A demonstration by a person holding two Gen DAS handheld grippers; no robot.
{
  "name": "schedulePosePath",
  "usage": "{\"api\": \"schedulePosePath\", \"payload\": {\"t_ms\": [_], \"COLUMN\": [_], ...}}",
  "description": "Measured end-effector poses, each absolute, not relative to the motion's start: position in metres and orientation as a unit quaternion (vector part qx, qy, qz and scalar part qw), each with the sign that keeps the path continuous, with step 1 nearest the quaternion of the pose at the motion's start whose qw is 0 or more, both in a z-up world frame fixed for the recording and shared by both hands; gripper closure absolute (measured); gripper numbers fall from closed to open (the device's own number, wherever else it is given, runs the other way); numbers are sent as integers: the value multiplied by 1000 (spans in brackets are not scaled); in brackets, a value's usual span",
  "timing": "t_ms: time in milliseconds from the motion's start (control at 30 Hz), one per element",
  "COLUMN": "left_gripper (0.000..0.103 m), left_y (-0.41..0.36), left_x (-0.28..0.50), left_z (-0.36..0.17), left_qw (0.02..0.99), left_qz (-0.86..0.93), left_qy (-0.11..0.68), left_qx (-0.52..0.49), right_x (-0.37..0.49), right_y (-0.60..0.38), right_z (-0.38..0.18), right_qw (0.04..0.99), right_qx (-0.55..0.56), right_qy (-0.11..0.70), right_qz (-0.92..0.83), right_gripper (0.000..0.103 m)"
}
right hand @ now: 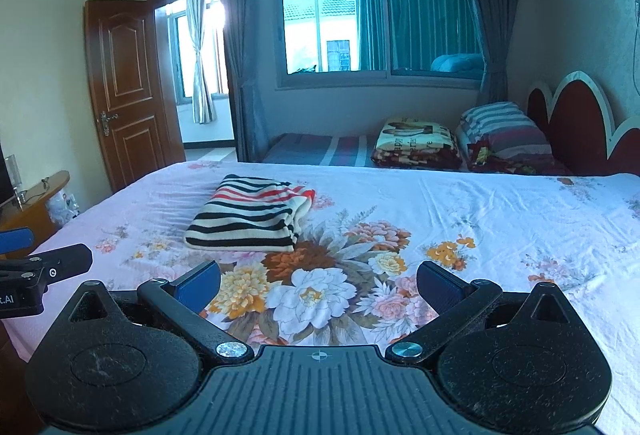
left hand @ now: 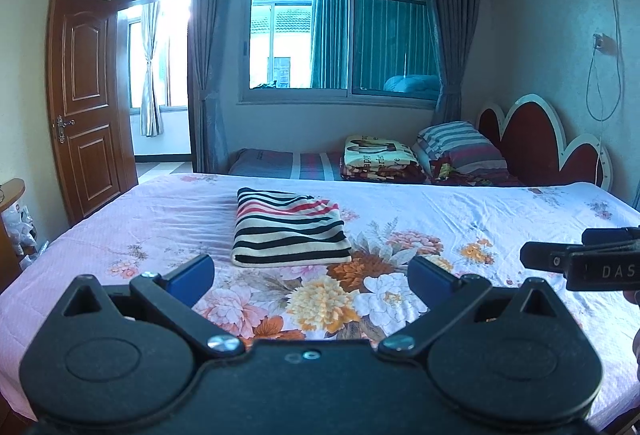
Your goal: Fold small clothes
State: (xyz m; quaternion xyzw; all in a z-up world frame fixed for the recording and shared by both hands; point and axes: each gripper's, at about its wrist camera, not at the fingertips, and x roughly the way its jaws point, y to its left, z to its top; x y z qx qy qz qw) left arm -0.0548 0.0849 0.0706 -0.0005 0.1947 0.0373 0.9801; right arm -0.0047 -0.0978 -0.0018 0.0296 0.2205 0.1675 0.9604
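The striped garment [left hand: 290,229] lay on the bed [left hand: 480,219] as a compact rectangle, roughly midway between the left and right edges and nearer the far edge than the near one, just beyond the big flower print. Its layers looked stacked squarely, with the open ends showing along the side toward the headboard [left hand: 536,143], so the fold appeared finished or nearly so.

If any step remained, it was probably a tidy-up: squaring the loose ends where the layers gaped a little in the right wrist view. Doing that well would call for a low approach from the near edge, one gripper pinning the bundle lightly while the other nudged the gaping side flush, without dragging the sheet into wrinkles or tipping the top layers off. Knit fabric like this would likely spring back if pressed too briefly.

The left gripper [left hand: 312,277] stood wide apart at the fingers, holding nothing, above the bed's near part and well short of the garment. The right gripper [right hand: 318,289] was likewise spread wide and empty, over the flower print, clear of the cloth. Each gripper showed at the side of the other's view, side by side and apart.
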Motion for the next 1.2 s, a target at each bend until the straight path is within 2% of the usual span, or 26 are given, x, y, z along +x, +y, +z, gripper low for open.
{"api": "schedulePosePath", "payload": {"t_ms": [1200], "left_gripper": [1], "left_y": [86], "left_x": [-58], "left_z": [75], "left_qw": [982], "left_qz": [38], "left_qy": [187], "left_qx": [-3], "right_x": [-8], "right_y": [-102], "right_z": [1], "right_qw": [963], "right_qx": [25], "right_qy": [213], "right_qz": [160], "right_gripper": [0]}}
